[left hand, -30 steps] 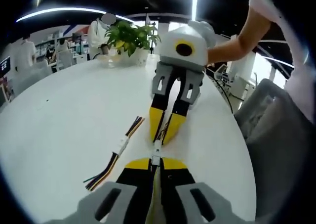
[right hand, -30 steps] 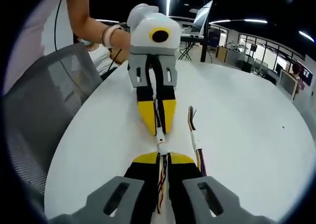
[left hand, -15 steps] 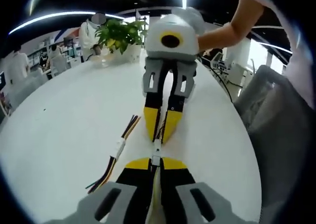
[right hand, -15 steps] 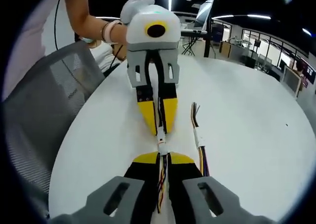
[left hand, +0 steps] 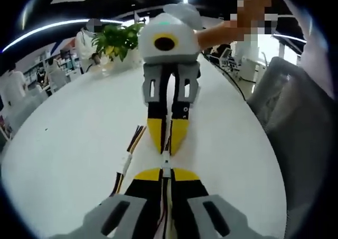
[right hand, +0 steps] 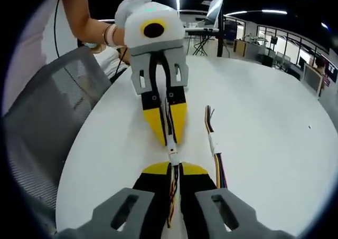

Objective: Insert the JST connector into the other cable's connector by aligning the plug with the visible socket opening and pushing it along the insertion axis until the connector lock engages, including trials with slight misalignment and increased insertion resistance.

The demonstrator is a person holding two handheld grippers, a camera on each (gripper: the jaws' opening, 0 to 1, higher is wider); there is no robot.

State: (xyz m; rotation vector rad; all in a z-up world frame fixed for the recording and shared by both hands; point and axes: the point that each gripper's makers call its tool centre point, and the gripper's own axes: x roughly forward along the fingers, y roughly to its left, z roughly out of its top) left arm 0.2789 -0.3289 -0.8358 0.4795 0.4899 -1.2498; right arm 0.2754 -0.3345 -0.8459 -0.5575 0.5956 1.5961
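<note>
In the left gripper view, the left tongs (left hand: 165, 174) rise from the near edge with their yellow tips pressed together on a wire harness, pinching it just behind its small white JST connector (left hand: 165, 169). That grip close to the housing seems chosen so the plug cannot bend away when pushed. Directly beyond this connector, tip to tip, come the right tongs (left hand: 166, 144), also squeezed shut on their own cable, whose wires run back up between the yellow tips. The two white housings meet in the narrow gap between the opposing tips; whether the lock has engaged is too small to tell, though they look touching or partly seated. The head-on, in-line pose of the two tools appears meant to keep both connectors on one insertion axis just above the white tabletop (left hand: 63, 144).

The right gripper view mirrors this: the right tongs (right hand: 174, 170) are clamped on coloured wires, the mating connector (right hand: 172, 155) sits just past their tips, and the left tongs (right hand: 168, 136) face them, closed on the other harness.

Beside the joined connectors, a spare wire harness (right hand: 213, 144) with its own white connector lies flat on the tabletop, apart from both tools. Farther from the connectors, a person's hand (right hand: 127, 9) grips the opposite tool, a grey mesh chair (right hand: 42, 117) stands at the tabletop's edge, and a potted plant (left hand: 113, 41) sits at the far side.
</note>
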